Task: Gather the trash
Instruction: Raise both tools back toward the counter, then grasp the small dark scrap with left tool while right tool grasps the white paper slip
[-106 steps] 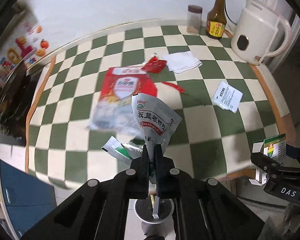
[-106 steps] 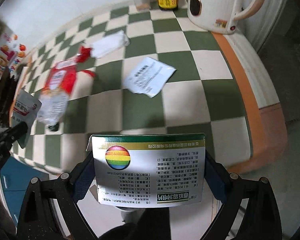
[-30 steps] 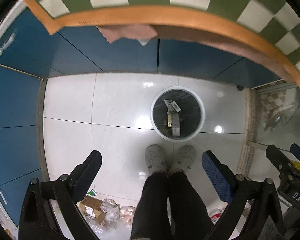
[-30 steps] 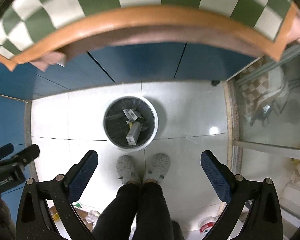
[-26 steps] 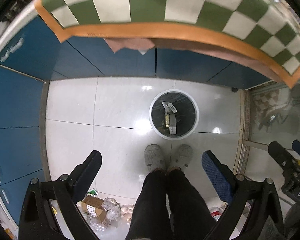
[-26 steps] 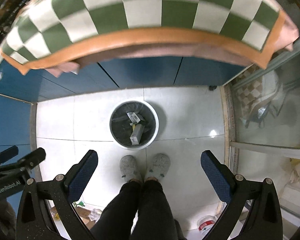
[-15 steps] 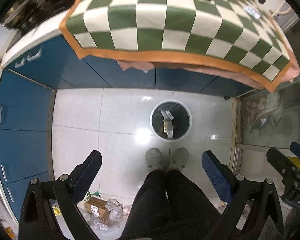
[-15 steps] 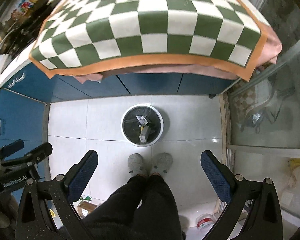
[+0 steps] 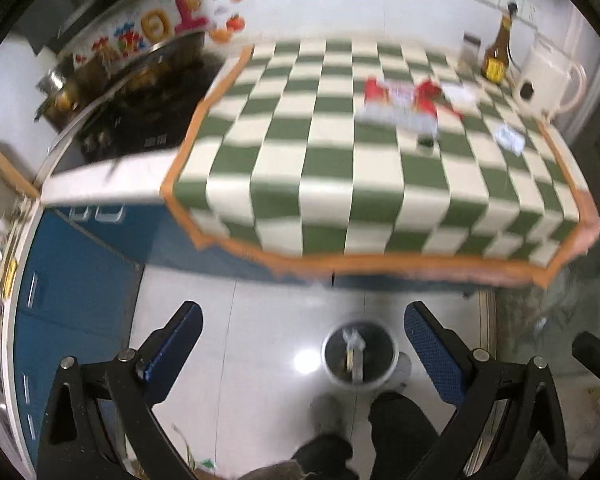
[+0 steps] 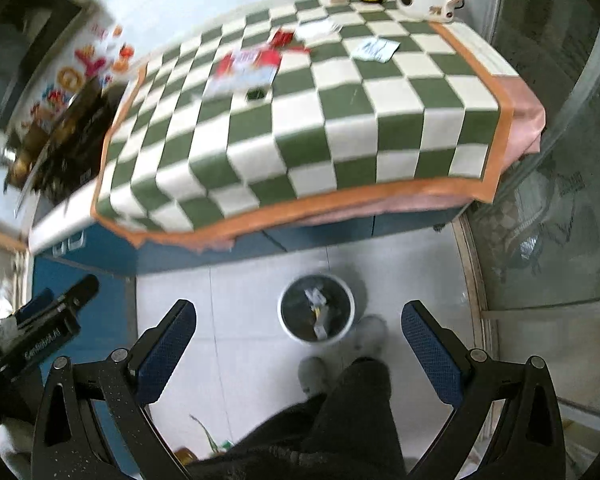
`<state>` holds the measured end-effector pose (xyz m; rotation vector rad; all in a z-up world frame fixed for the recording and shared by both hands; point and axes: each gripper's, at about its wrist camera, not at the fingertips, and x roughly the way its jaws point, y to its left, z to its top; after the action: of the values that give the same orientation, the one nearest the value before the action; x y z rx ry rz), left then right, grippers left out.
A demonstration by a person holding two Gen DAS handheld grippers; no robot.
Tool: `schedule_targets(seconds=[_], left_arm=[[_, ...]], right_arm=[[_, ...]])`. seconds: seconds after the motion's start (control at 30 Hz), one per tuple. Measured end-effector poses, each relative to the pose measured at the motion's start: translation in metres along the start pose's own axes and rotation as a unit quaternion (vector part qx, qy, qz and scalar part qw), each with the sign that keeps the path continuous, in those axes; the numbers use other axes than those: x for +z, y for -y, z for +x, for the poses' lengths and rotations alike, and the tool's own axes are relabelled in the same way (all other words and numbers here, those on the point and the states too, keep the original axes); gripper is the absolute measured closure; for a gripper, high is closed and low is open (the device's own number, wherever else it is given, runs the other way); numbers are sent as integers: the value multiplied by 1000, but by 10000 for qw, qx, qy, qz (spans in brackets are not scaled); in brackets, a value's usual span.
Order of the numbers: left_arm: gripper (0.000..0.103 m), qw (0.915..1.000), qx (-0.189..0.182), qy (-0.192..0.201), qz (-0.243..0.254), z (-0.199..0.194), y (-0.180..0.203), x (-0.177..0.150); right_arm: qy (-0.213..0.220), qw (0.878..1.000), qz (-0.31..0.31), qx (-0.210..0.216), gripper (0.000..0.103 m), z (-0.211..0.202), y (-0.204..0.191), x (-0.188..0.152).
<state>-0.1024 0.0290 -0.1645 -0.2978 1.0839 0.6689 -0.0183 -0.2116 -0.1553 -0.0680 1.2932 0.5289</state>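
Both grippers (image 9: 302,350) (image 10: 298,346) agape — above bin (image 10: 317,309)

The left gripper (image 9: 300,348) has its jaws spread wide with nothing between the blue-padded fingers (image 9: 430,354), and it points down and forward. The right gripper (image 10: 298,344) is likewise wide apart and empty, its blue pads (image 10: 166,348) well separated. Each gripper shows at the edge of the other's view. Below both stand the person's dark-trousered legs (image 10: 352,404) and light slippers (image 10: 370,334)
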Motion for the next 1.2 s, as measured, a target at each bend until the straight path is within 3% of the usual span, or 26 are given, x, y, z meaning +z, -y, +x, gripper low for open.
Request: schedule_targets(seconds=[0.17, 0.27, 0.43, 0.5, 0.53, 0.57, 0.63, 0.7, 0.8, 0.97, 1.07, 1.1, 1.13, 1.17, 1.2], left_arm=[[0, 9997, 209, 58, -84, 21, 24, 64], [0, 9992, 321, -152, -195, 52, 46, 103], [1, 9957, -299, -745, -469, 117, 87, 136], [9, 9938, -488, -936, -359, 149, 111, 146], [21, 9931, -536, -1001, -306, 160, 121, 151], [32, 9919, -597, -1091, -267, 174, 130, 156], [41, 9903, -646, -1204, -238, 192, 144, 165], [43, 9900, -646, -1230, -231, 208, 155, 173], [74, 9895, -635, -1279, -212, 225, 164, 182], [81, 9927, -421, -1131, -65, 228, 168, 185], [82, 9944, -156, -1044, 10, 222, 168, 183], [82, 9947, -86, -1028, 5, 220, 167, 181], [82, 9947, -4, -1026, -2, 217, 166, 178], [82, 9945, 105, -1043, -15, 214, 164, 175], [82, 9941, 165, -1070, -25, 212, 162, 171]], right_arm=[[171, 9998, 132, 10, 0, 15, 29, 82], [251, 9992, 309, -28, 0, 38, 57, 150], [120, 9986, 468, -203, 0, 94, 101, 249], [-41, 9986, 489, -178, 0, 126, 118, 283], [-154, 9986, 464, -217, 1, 143, 125, 300], [-234, 9985, 432, -226, 4, 155, 130, 310], [-363, 9983, 424, -180, 13, 176, 138, 325], [-531, 9973, 493, -98, 21, 198, 146, 341], [-519, 9972, 537, -94, 21, 220, 149, 357], [-476, 9976, 435, -242, 19, 257, 136, 377], [-282, 9969, -161, -721, 26, 267, 110, 380], [-184, 9948, -378, -925, 31, 271, 100, 379], [-67, 9922, -606, -1084, 51, 272, 91, 378], [-1, 9914, -750, -1070, 81, 272, 86, 378], [4, 9912, -823, -1038, 96, 273, 82, 377]])
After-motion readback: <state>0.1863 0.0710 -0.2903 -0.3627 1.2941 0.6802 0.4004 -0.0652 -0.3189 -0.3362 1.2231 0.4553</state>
